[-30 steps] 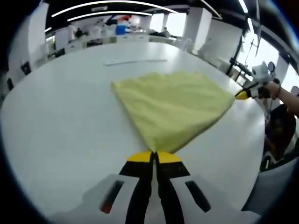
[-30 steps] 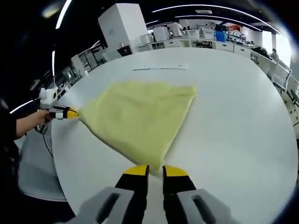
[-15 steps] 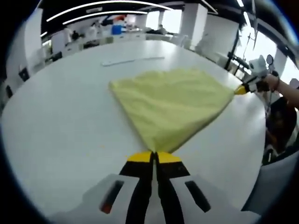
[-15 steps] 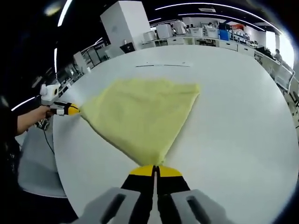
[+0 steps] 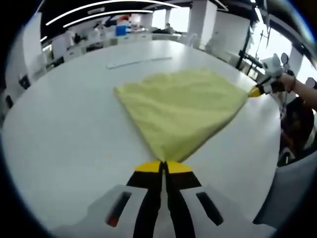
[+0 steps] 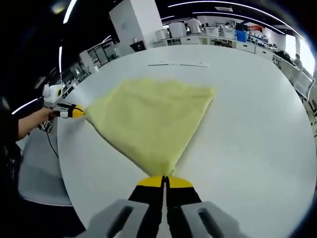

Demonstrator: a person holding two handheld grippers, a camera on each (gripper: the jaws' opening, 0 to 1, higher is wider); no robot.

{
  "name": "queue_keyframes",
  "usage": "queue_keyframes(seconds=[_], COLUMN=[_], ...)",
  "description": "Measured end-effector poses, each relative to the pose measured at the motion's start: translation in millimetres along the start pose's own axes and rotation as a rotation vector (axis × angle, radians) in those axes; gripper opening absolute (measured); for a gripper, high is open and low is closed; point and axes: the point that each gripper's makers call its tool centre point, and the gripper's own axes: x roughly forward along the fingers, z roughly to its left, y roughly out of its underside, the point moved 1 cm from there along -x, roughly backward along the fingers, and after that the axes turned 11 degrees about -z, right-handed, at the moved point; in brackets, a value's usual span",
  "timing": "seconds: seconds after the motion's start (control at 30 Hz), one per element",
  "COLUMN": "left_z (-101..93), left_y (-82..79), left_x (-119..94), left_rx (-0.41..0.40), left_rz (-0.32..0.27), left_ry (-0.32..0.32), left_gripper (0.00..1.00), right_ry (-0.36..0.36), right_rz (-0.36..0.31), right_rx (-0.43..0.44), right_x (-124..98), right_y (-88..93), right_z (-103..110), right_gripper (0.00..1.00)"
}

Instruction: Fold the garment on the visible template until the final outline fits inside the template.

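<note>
Left gripper view: the left gripper [image 5: 165, 165] rises from the bottom edge with its yellow-tipped jaws pressed together on the near corner of the yellow garment [image 5: 181, 106]. From that corner the cloth fans out flat across the white table [image 5: 64, 129], one corner lying toward the left of the view and another reaching right to the table's edge. At that right corner the right gripper [image 5: 255, 91], held in a person's hand [image 5: 286, 83], meets the cloth. Beyond the garment a thin pale strip [image 5: 138, 61] lies on the table; whether it belongs to the template cannot be told.

Right gripper view: at the left, the left gripper [image 6: 75, 111] grips its corner at the table's edge. The garment [image 6: 151, 116] spreads rightward across the table [image 6: 257, 119], and the right gripper [image 6: 164, 180] at the bottom centre has its jaws closed on the nearest corner. A faint dark line [image 6: 178, 65] marks the table beyond the cloth.

Step in hand, as a judgement: both near corners are pinched and the cloth is drawn taut, ready for a fold. The next move calls for lifting both corners together and carrying them evenly toward the far edge, keeping the fold line straight.
</note>
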Motion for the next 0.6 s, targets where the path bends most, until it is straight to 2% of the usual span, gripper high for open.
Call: queue_keyframes(seconds=[0.6], left_z=[-1.5], left_y=[8.1], left_x=[-9.2], left_rx=[0.002], left_rz=[0.002], left_ry=[-0.003], left_gripper=[0.0], right_ry=[-0.005], right_rz=[0.02], right_rx=[-0.014], right_x=[-2.3], right_y=[7.4], right_z=[8.7], right_gripper=[0.0])
